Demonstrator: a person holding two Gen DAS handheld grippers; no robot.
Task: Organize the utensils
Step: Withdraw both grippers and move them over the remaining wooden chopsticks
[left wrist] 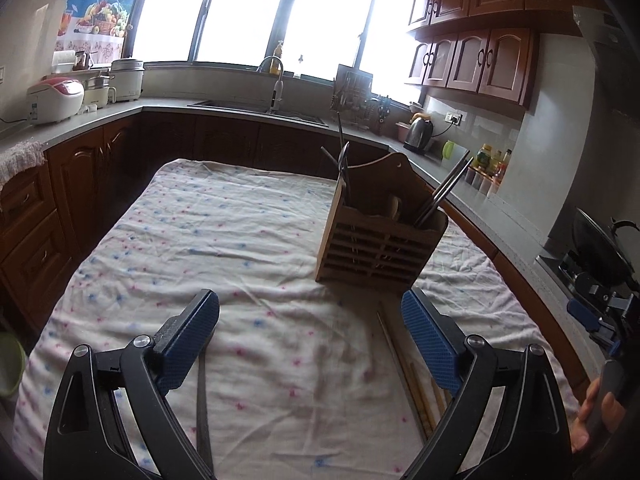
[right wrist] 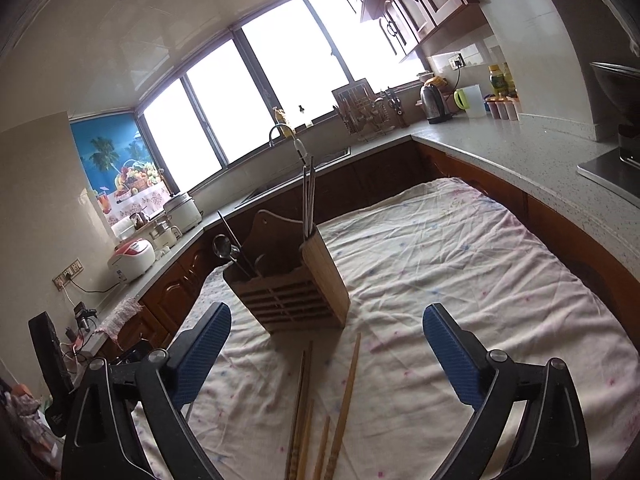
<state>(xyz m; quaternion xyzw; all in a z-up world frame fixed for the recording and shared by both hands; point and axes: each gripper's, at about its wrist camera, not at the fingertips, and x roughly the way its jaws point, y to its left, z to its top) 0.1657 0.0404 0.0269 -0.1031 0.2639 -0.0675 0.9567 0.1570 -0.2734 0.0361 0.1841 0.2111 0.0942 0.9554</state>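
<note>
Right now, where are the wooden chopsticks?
The wooden chopsticks lie loose on the cloth, just in front of the wooden holder, between the right tool's fingers.

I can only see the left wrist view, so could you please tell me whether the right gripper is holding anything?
Observer: No. The right gripper stands wide open, with nothing pressed between its blue pads.
Operator: Thank you. What is in front of it?
Observer: Several light wooden chopsticks lie loose on the floral cloth. They show between its fingers and point toward the slatted wooden utensil holder.
</note>
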